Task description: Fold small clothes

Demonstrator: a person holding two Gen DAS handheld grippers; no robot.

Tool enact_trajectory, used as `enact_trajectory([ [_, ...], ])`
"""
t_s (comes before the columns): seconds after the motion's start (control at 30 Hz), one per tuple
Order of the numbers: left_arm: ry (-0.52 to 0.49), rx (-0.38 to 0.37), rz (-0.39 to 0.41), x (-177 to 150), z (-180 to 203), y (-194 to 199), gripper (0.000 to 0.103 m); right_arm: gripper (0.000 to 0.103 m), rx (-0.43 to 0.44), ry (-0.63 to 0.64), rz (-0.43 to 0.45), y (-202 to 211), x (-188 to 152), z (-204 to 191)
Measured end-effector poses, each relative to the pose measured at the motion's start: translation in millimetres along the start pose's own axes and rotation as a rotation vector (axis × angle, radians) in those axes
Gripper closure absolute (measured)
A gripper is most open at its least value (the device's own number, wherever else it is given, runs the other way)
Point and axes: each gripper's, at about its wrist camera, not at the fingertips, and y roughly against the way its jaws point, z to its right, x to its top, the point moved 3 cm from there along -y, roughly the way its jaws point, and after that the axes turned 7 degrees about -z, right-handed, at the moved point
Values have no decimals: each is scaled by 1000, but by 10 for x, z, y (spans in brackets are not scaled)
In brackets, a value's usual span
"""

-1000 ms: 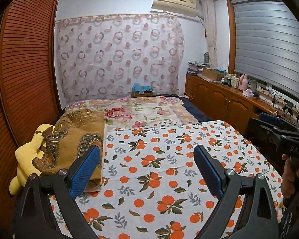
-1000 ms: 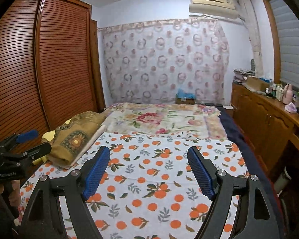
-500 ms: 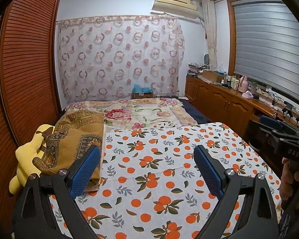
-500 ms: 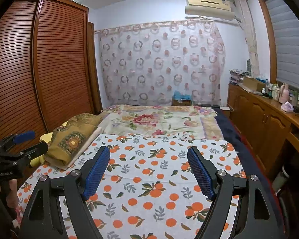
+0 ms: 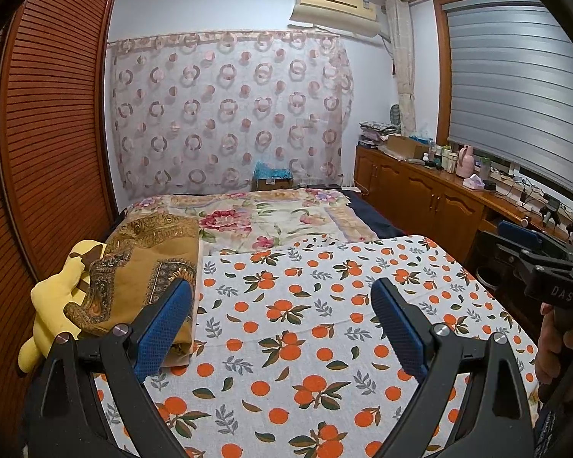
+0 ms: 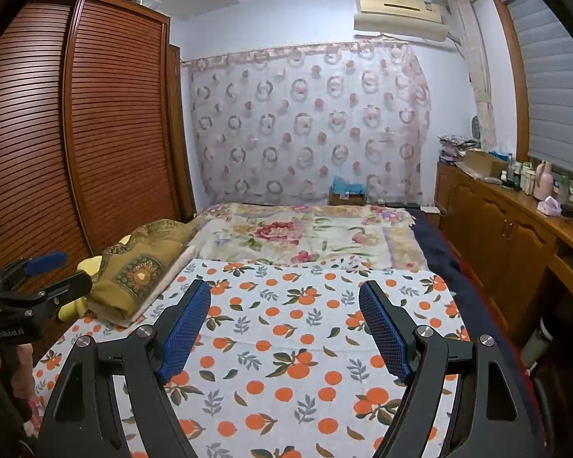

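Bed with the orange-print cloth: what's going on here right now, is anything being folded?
Not yet. A person holds a tool in each hand over the orange-print cloth spread flat on the bed. The left tool and the right tool both stand open with nothing between their pads, pointing slightly down at the cloth. No small garment shows on it. A folded brown patterned blanket and a yellow plush toy lie along the cloth's left side.

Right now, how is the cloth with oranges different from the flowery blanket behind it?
The orange-print cloth is white with small oranges and leaves; the flowery blanket is cream with big pink blooms. The orange-print cloth lies nearer, under both grippers; the flowery blanket lies farther back. Both are spread flat on the bed.
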Motion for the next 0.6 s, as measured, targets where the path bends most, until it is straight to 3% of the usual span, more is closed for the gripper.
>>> enact_trajectory([
  [0.6, -1, 3, 6, 41, 39, 48, 8, 21, 5, 3, 11, -13, -4, 97],
])
